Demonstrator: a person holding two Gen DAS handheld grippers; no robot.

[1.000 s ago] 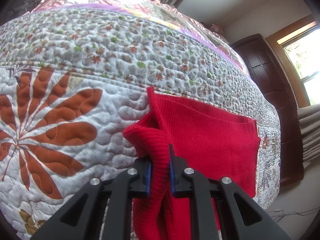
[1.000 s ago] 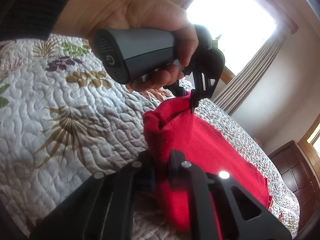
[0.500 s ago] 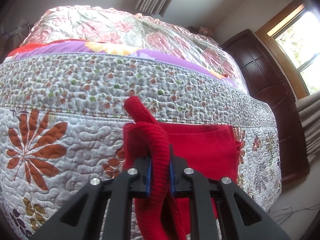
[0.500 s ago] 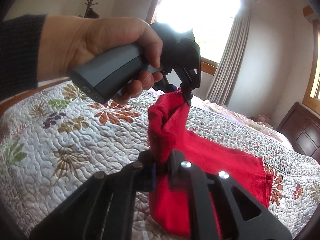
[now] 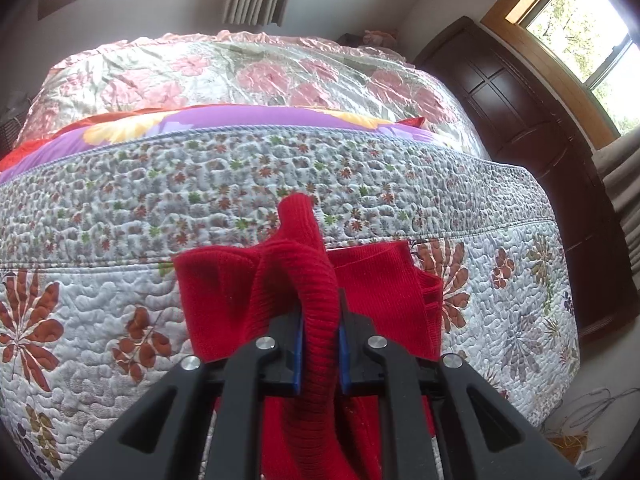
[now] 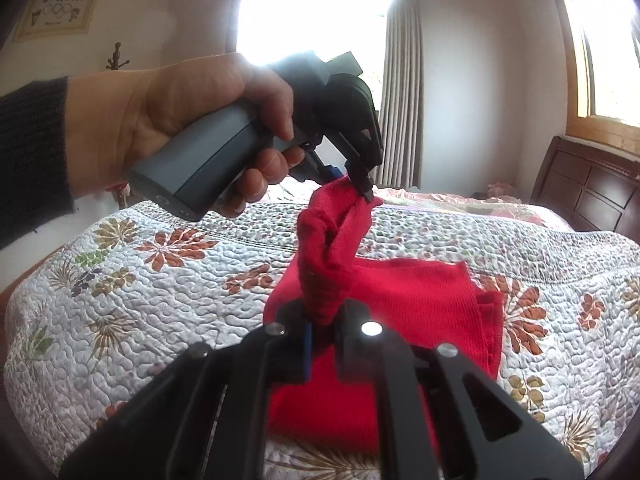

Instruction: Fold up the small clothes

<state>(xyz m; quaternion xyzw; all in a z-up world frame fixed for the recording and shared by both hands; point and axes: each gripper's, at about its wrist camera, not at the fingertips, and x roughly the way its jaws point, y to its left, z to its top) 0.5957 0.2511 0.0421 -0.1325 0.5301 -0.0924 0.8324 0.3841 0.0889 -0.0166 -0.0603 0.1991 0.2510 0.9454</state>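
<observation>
The left gripper (image 5: 319, 346) is pinching a ribbed fold of the red garment (image 5: 376, 292) between its blue pads (image 5: 297, 354), and the cloth is rising in a hump above the jaws. The right gripper (image 6: 323, 334) is clamping another bunched edge of the same garment (image 6: 404, 300), close beside it. In the right wrist view the left gripper (image 6: 362, 184) is hanging above, nose down, biting the top of a twisted red strip that is running down to the right jaws. A hand (image 6: 192, 120) in a dark sleeve (image 6: 32, 152) is wrapping around the left gripper's grey handle (image 6: 212, 160), fingers curling underneath. The rest of the garment is lying flat on the bed (image 5: 100, 280), its far edge folded double. The bed is wearing a white quilt (image 6: 140, 280) with rust-coloured leaf prints; beyond it a purple sheet (image 5: 240, 118) and a pink floral cover (image 5: 240, 72) are showing. A dark wooden cabinet (image 5: 520, 120) is standing to the right, beside a window (image 5: 580, 20). Grey curtains (image 6: 400, 100) are hanging by a bright window (image 6: 312, 16), and a framed picture (image 6: 60, 4) is hanging on the wall at upper left. Nothing is standing between the grippers and the cloth.
</observation>
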